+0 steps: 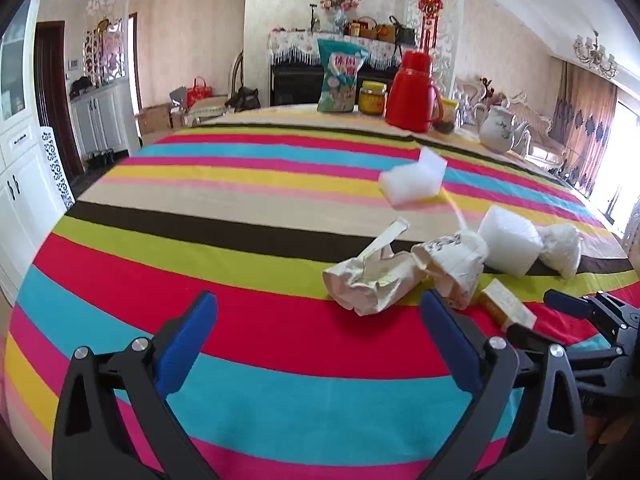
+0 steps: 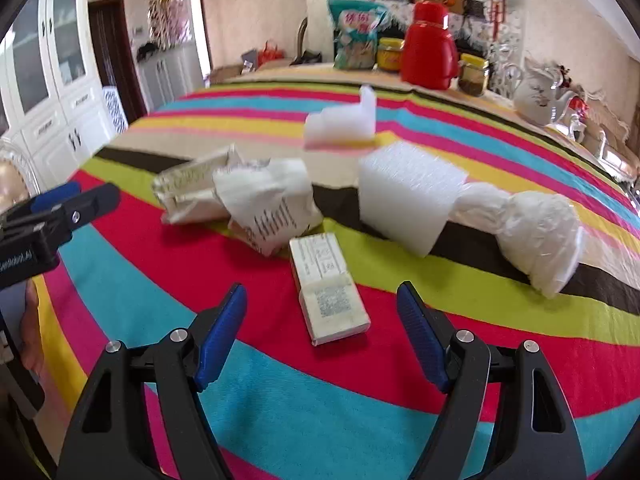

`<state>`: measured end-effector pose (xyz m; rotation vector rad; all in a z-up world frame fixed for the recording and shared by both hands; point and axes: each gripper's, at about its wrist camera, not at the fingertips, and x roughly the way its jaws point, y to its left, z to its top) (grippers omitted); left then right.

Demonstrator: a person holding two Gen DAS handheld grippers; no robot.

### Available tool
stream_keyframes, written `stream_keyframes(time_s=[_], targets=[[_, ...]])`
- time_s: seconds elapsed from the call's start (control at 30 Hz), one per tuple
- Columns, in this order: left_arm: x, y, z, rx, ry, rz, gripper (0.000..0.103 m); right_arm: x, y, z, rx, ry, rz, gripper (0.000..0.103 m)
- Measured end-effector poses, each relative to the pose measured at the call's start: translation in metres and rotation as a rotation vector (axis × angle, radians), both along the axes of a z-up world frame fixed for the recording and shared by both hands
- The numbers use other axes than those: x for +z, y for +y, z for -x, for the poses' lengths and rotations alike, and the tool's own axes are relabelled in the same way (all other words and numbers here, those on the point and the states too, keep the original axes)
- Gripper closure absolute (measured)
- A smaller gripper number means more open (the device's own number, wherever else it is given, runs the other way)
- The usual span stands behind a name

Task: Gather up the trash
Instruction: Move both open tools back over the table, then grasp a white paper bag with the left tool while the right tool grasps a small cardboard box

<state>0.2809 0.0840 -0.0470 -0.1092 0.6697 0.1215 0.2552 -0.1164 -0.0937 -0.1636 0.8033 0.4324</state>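
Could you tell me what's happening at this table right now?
A person holds two claws over a striped tablecloth to collect trash. Both the left claw and right claw are open and empty. The right one lines up on a small flat box; crumpled paper and foam pieces lie beyond.

Both my wrist cams sit low over the striped tablecloth, facing the far wall. Left looks from the left; both share the crumpled paper, close up.
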Motion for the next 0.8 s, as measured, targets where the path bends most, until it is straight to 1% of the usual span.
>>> stream_keyframes(time_s=[0.1,0.17,0.2,0.27,0.33,0.37,0.43,0.57,0.63,0.7,0.77,0.8], targets=[[-0.008,0.004,-0.002,-0.027,0.019,0.017,0.005,-0.005,0.002,-0.004,0.013,0.031,-0.001,0.033],[-0.012,0.002,-0.004,-0.056,0.043,-0.002,0.005,-0.004,0.000,-0.008,0.001,0.032,0.000,0.035],[-0.013,0.000,-0.007,-0.074,0.058,-0.020,0.005,-0.005,0.000,-0.011,-0.005,0.034,0.013,0.038],[-0.015,-0.004,-0.012,-0.101,0.084,-0.054,0.005,-0.007,0.000,-0.016,0.002,0.057,0.013,0.045],[-0.018,-0.008,-0.019,-0.125,0.110,-0.075,0.005,-0.010,0.001,-0.019,0.004,0.080,0.016,0.055],[-0.021,-0.010,-0.027,-0.126,0.124,-0.087,0.005,-0.011,0.000,-0.019,0.003,0.086,0.019,0.056],[-0.027,-0.012,-0.040,-0.132,0.140,-0.100,0.006,-0.010,0.000,-0.017,0.002,0.079,0.022,0.066],[-0.035,-0.018,-0.061,-0.157,0.175,-0.099,0.006,-0.008,-0.006,-0.016,-0.037,0.065,0.020,0.067],[-0.036,-0.024,-0.072,-0.179,0.186,-0.103,0.009,-0.008,-0.010,-0.018,-0.044,0.076,0.005,0.067],[-0.037,-0.031,-0.078,-0.201,0.190,-0.119,0.009,-0.009,-0.014,-0.021,-0.049,0.093,-0.021,0.067],[-0.039,-0.040,-0.085,-0.231,0.209,-0.139,0.014,-0.009,-0.016,-0.021,-0.051,0.096,-0.033,0.067],[-0.041,-0.043,-0.086,-0.240,0.219,-0.143,0.022,-0.009,-0.016,-0.020,-0.051,0.096,-0.033,0.067]])
